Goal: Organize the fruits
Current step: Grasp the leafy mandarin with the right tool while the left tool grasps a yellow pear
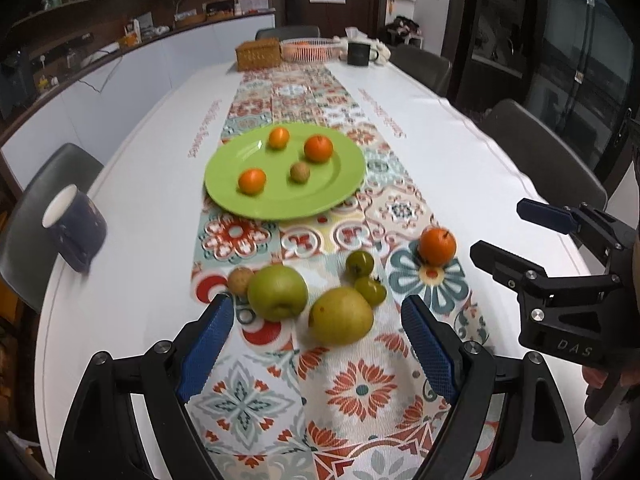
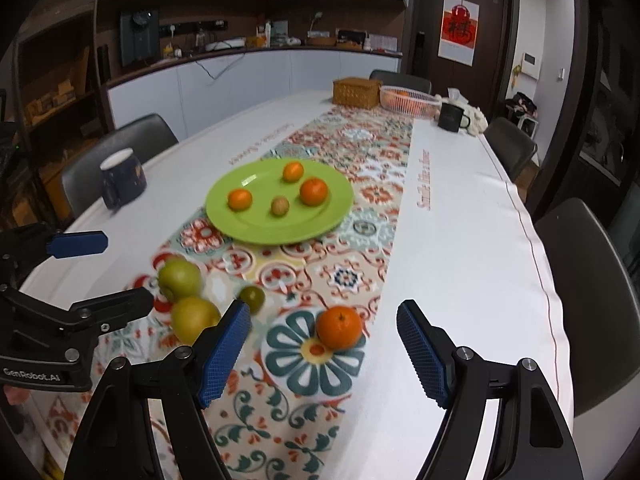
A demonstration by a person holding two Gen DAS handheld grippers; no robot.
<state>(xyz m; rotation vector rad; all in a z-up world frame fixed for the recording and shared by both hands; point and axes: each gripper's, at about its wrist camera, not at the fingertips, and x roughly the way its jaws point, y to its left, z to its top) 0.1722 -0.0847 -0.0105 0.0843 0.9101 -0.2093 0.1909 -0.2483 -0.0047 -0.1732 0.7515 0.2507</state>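
At the far left of the surface (image 1: 132, 208) a dark blue mug (image 1: 76, 232) stands near the edge; it can be knocked off if the left gripper (image 1: 318, 344) is swung wide. The fingers (image 1: 208, 344) of this gripper are spread open and nothing is held between them. Just ahead of them a small brown fruit (image 1: 240, 280), a green apple (image 1: 277, 292), a yellow pear (image 1: 340, 315) and two small green fruits (image 1: 359, 263) are crowded together, some touching. If the apple or the pear is closed on carelessly, a neighbour can be pushed and rolled across the patterned runner (image 1: 296, 380).

Beyond them the green plate (image 1: 256, 200) already carries three oranges and one brown fruit, lying apart; a fruit that is dropped there from too high can scatter them.

More to the right one orange (image 2: 339, 327) lies alone on the runner, ahead of the right gripper (image 2: 323, 354), whose fingers (image 2: 422, 354) are also open and empty. The orange is round and can slip away if it is pinched off centre. Both grippers are near each other, so a collision is possible.
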